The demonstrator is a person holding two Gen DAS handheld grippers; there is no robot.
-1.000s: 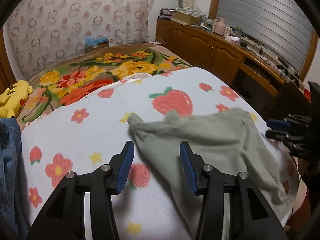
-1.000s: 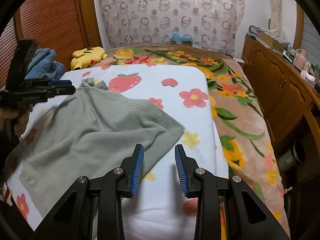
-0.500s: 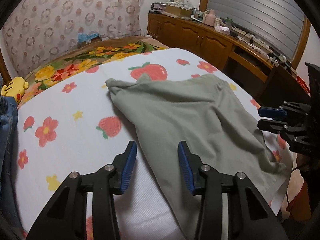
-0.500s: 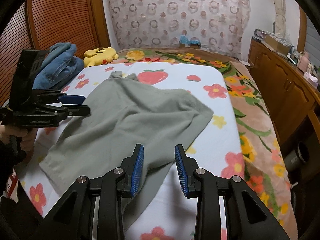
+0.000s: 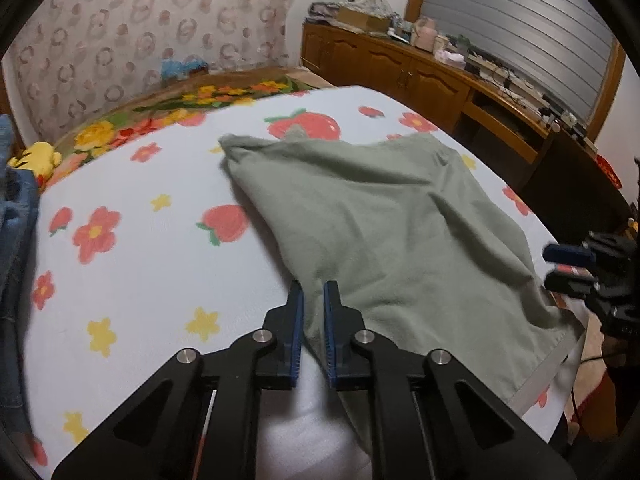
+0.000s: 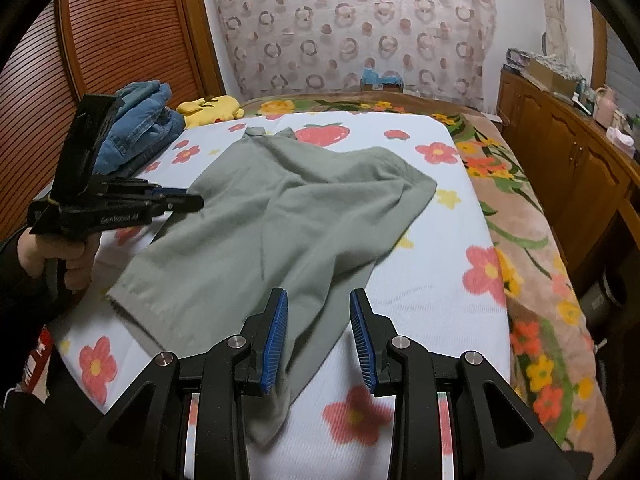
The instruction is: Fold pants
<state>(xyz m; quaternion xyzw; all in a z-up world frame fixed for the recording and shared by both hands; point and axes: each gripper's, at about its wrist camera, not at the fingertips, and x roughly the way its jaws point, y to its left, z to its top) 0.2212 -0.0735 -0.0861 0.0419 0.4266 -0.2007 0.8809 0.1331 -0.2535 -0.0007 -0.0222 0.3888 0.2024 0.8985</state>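
Two claws at work: my left claw is pinched on the green pants' near edge, my right claw gapes over a leg; pants sprawl rumpled on the bed, no fold made yet

A white sheet printed with flowers and strawberries was spread over a floral blanket. A yellow plush toy and folded denim were seen near the headboard. A cluttered wooden cabinet was ranged along the wall.
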